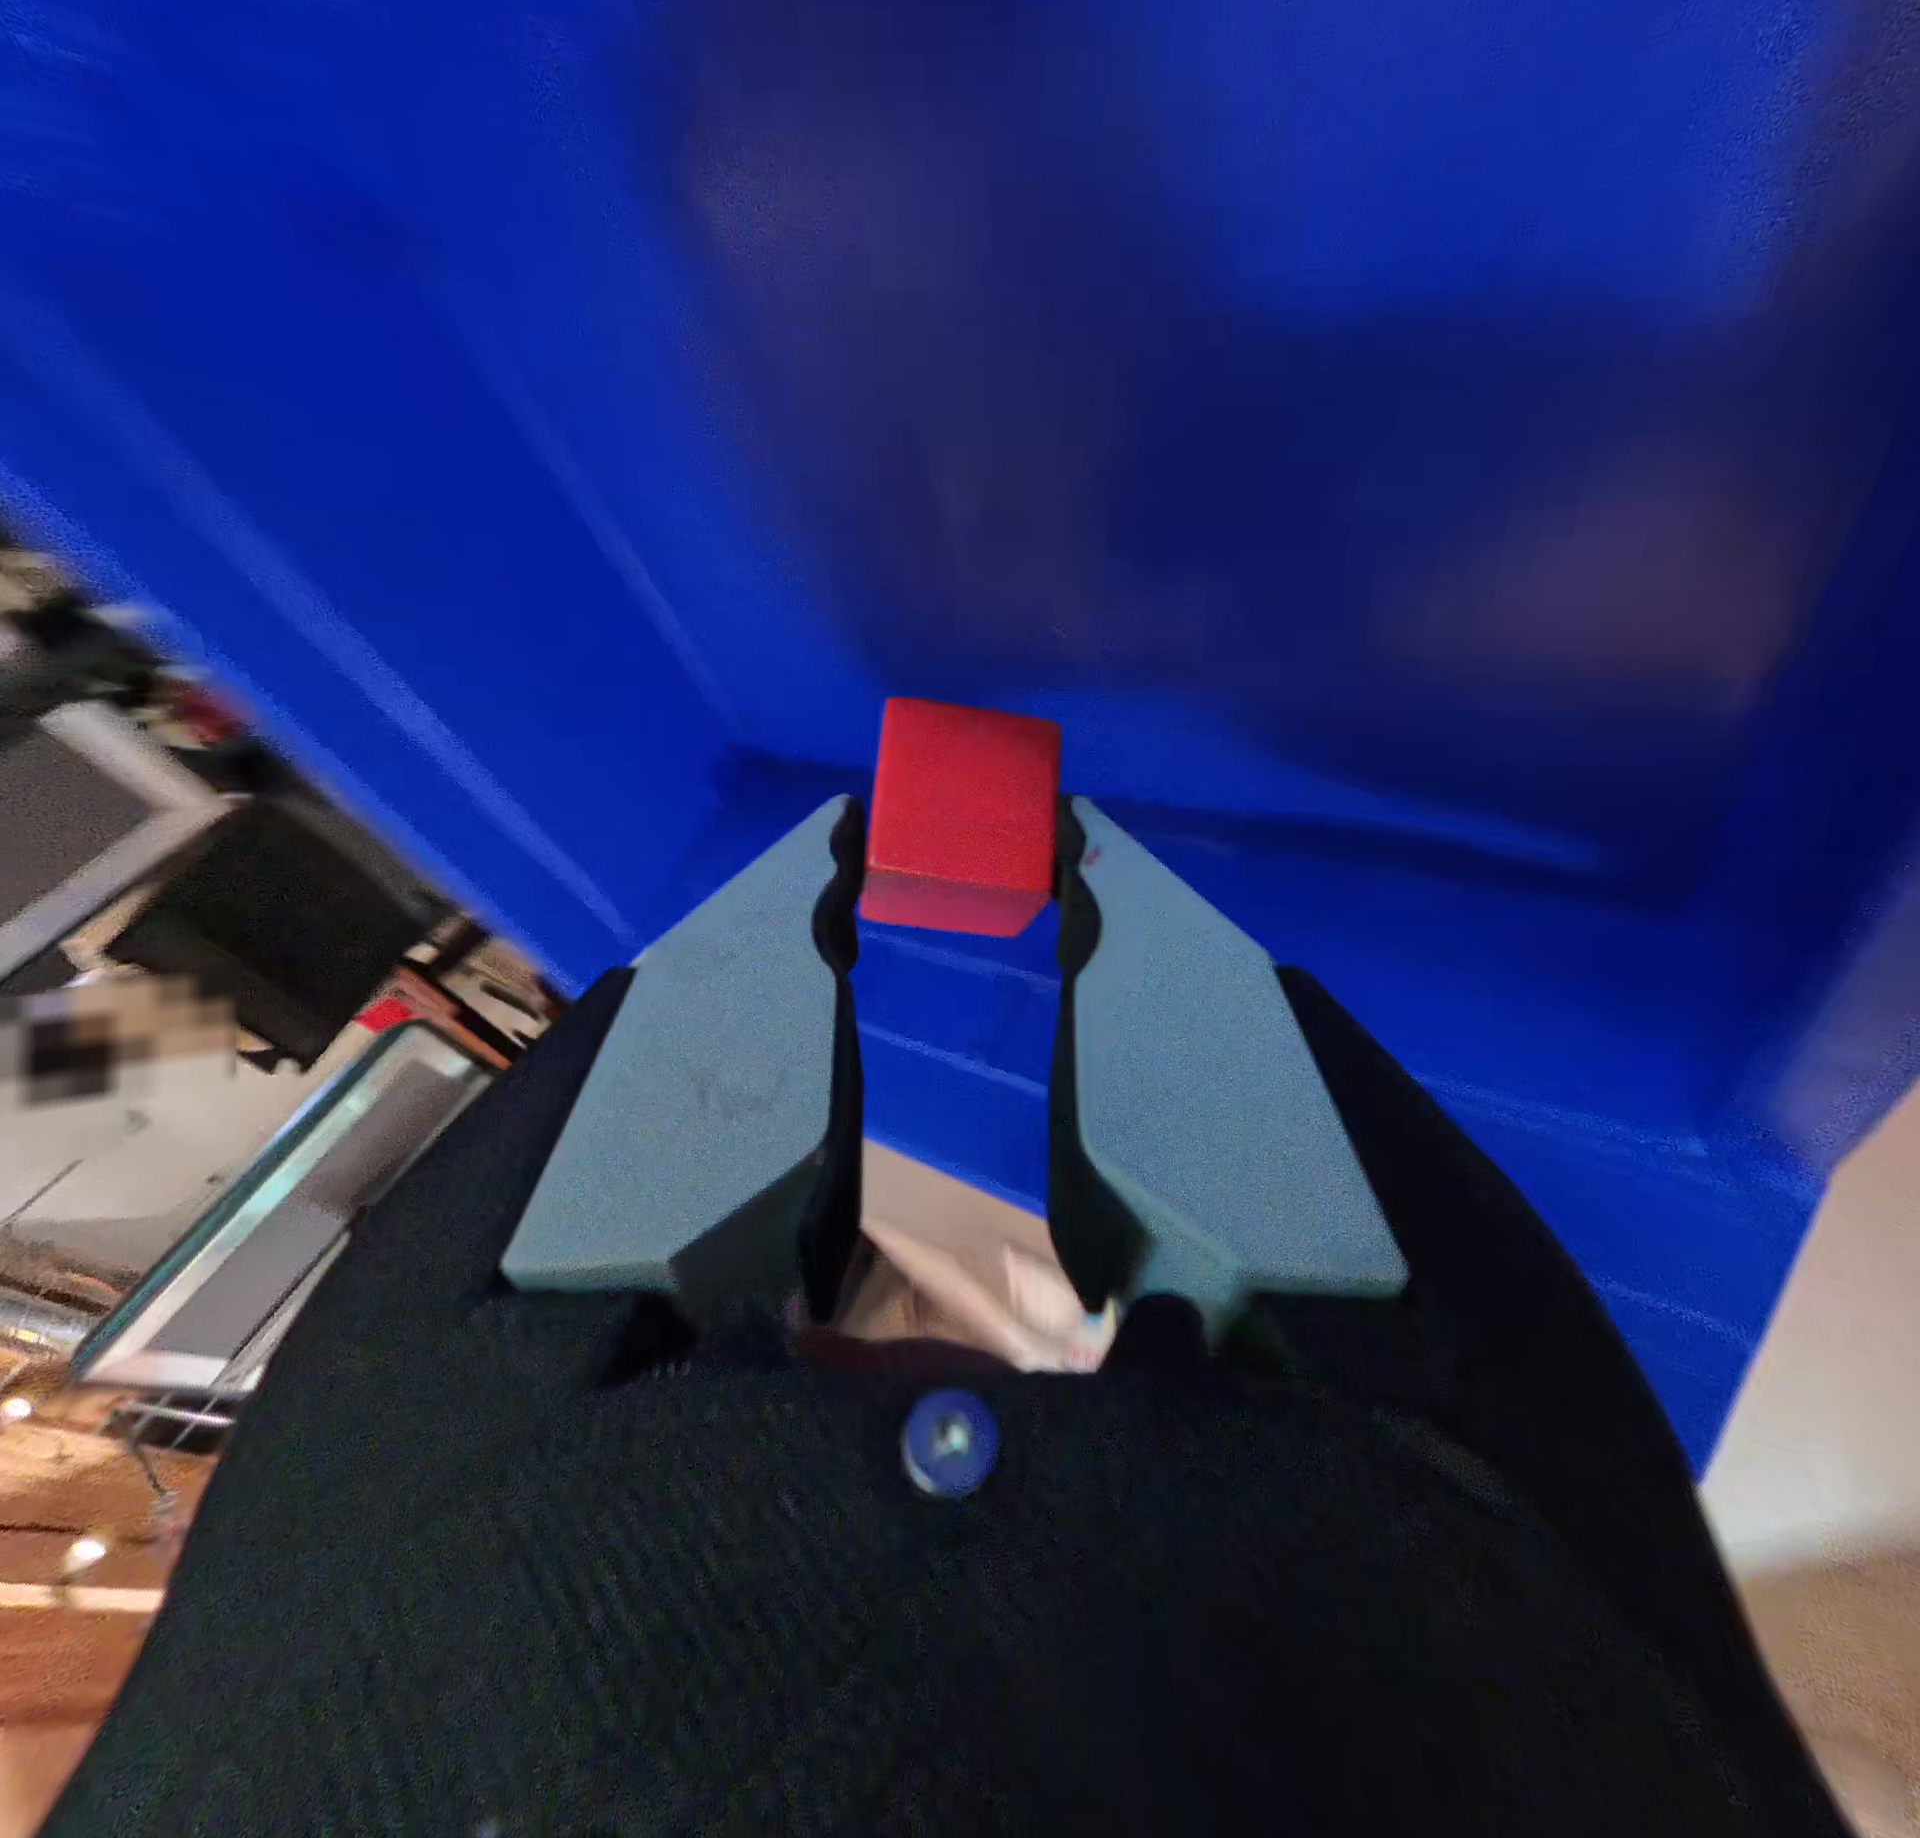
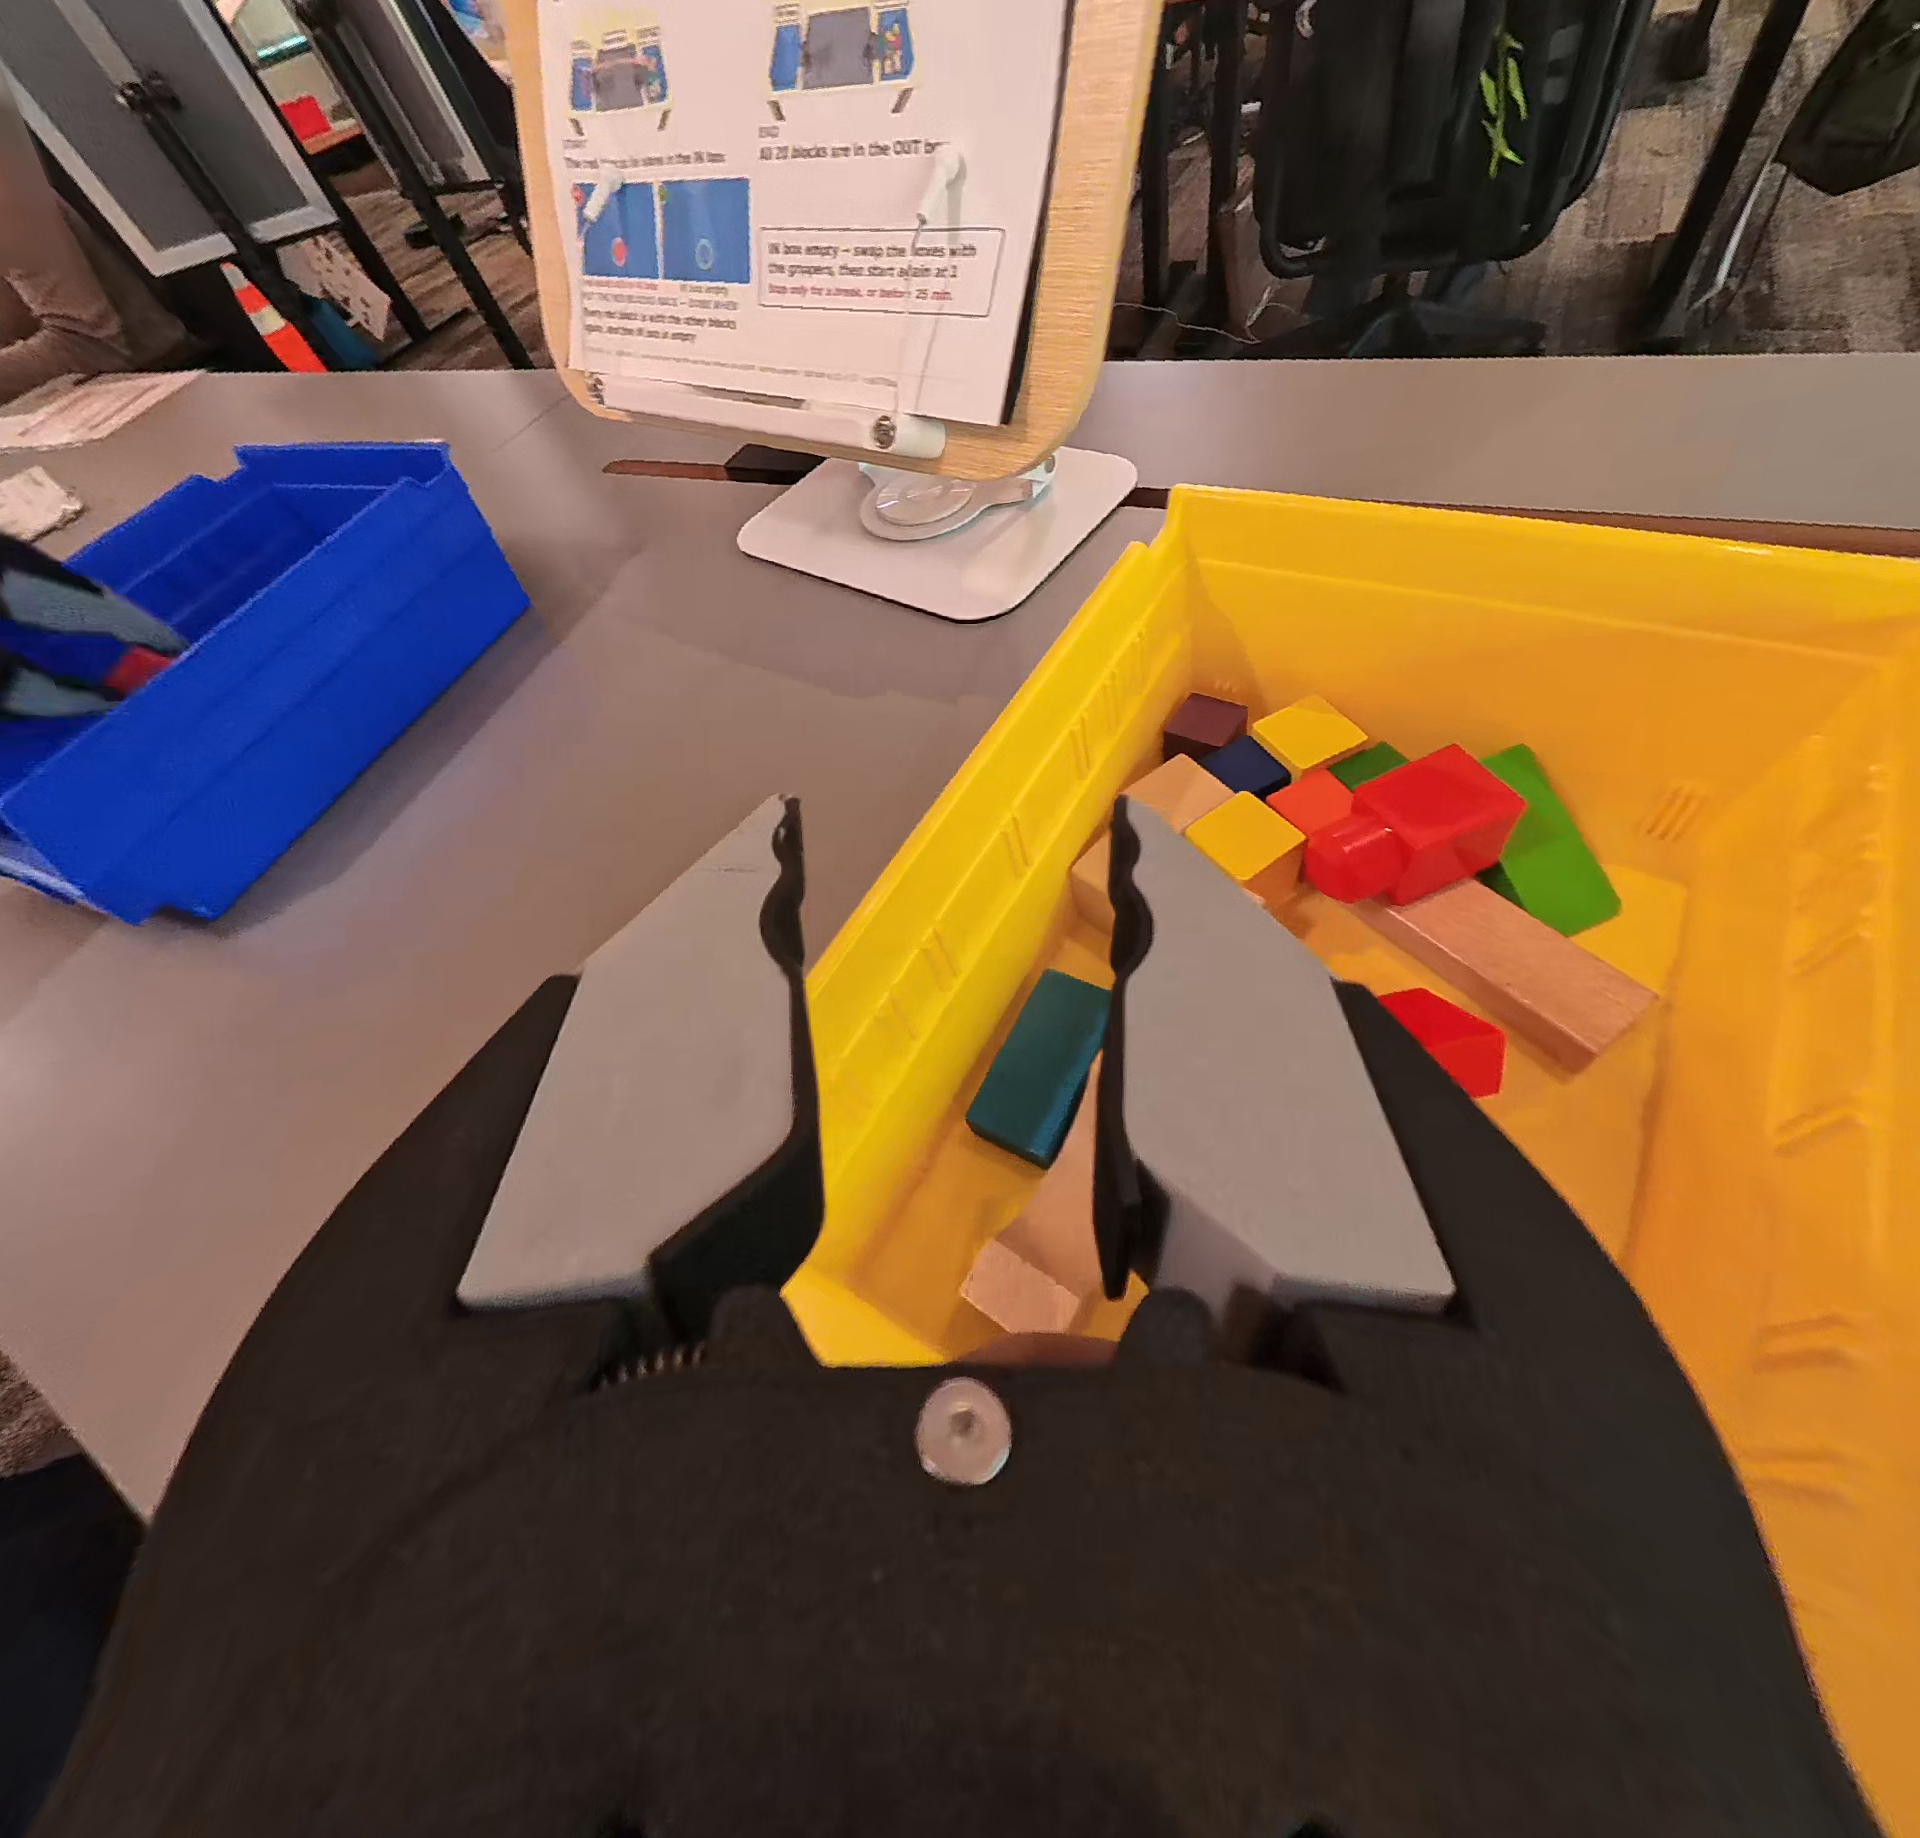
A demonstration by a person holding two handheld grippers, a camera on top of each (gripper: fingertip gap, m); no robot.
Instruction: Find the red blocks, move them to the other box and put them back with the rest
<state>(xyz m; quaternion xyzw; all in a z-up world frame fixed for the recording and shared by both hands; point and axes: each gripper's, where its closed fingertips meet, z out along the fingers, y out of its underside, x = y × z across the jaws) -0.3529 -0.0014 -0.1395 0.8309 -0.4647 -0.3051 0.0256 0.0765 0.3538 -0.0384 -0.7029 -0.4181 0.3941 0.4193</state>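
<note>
one red block (image 1: 961,812) (left gripper (image 1: 958,832))

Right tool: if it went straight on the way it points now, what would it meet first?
Most likely the yellow box: the open right tool straddles its near left wall, one finger inside above the teal block. Depth is unclear, so it might pass over the rim.

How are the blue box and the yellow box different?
The blue box looks shallower than the yellow box. The yellow box holds a pile of coloured blocks; the blue box shows none lying inside, only the left gripper with a red block. Both are open plastic bins on the grey table.
</note>
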